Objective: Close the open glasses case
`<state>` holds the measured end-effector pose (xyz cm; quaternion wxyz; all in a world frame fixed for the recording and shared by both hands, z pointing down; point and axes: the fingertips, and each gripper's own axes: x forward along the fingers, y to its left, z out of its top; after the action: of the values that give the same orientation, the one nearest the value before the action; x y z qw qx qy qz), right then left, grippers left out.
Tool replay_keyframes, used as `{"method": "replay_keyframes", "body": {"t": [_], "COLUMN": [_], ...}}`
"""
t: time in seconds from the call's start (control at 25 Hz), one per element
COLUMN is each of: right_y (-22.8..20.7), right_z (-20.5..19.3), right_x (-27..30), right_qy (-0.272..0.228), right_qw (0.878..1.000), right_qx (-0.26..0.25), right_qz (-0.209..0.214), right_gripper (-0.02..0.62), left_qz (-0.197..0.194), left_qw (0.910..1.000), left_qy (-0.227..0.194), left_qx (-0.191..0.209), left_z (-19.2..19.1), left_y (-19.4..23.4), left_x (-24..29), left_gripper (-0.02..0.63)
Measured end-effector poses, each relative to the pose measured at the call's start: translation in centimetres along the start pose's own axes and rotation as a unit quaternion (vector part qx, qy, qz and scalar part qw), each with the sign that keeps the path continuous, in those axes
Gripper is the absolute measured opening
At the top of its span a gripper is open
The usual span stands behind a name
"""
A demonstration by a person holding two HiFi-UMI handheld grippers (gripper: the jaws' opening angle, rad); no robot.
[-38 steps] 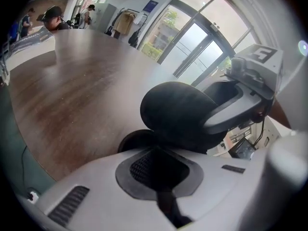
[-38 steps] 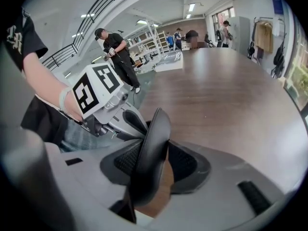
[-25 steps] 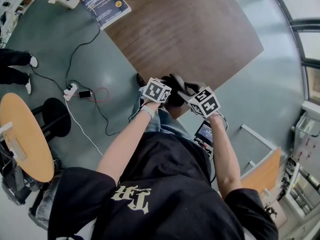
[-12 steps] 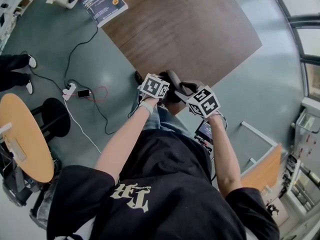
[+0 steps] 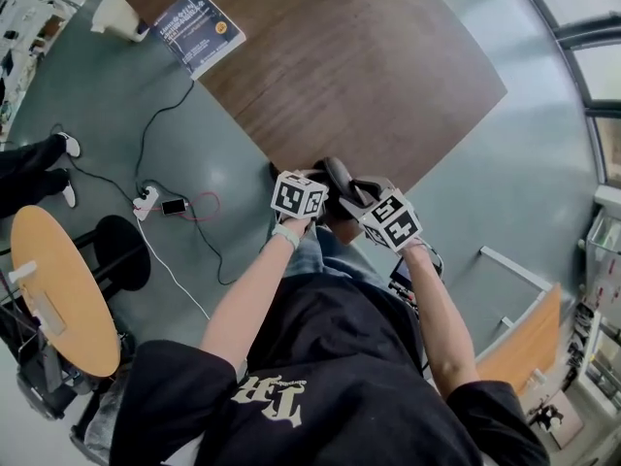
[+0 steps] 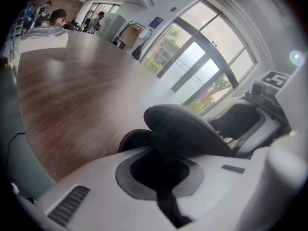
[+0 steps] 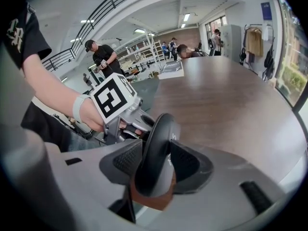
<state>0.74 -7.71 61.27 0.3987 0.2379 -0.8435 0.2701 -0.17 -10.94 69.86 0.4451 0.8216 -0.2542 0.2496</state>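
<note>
A black glasses case (image 5: 338,175) is held up over the near corner of the brown table (image 5: 369,56). My right gripper (image 5: 357,194) is shut on it: in the right gripper view both pads press the sides of the case (image 7: 156,148), which stands edge-on between them. My left gripper (image 5: 322,181) meets the case from the other end. In the left gripper view the curved lid (image 6: 185,129) arches above the jaws and its dark body runs down between the pads. The seam between lid and base is hidden.
A booklet (image 5: 199,29) lies at the table's far left corner. On the floor to the left are a power strip with cables (image 5: 147,200), a black stool (image 5: 121,252), a round orange table (image 5: 58,294) and someone's legs (image 5: 39,163). People stand far behind.
Both grippers stay on the case at the table corner. The left gripper has tilted slightly, and the case looks narrower in the head view than a second ago.
</note>
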Motion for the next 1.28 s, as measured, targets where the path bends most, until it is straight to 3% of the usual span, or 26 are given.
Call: {"method": "replay_keyframes", "body": {"t": [0.2,0.64,0.84,1.28], "right_y": [1.5,0.1,2.3,3.3], "right_z": [-1.9,-0.4,-1.6,-1.3], "right_x": [0.9,0.0,-0.7,2.8], "right_qy": [0.018,0.02,0.031,0.035], "right_qw": [1.0,0.999,0.998,0.997], "right_qx": [0.008,-0.018,-0.032,-0.055], "right_qz": [0.004,-0.034,-0.053,-0.049], "right_gripper": [0.161,0.161,0.161,0.16], "left_qz": [-0.017,-0.002,-0.001,-0.002], "left_qw": [0.9997,0.9992,0.9988,0.9967], "left_qy": [-0.014,-0.041,-0.048,-0.072], "left_qx": [-0.01,0.006,-0.01,-0.038], "left_z": [-1.9,1.1,-0.9,-1.6], "left_y": [-0.9,-2.0,-3.0,-0.5], "left_x": [0.2,-3.1,-5.1,-6.1], "left_gripper": [0.006,0.006,0.006,0.006]}}
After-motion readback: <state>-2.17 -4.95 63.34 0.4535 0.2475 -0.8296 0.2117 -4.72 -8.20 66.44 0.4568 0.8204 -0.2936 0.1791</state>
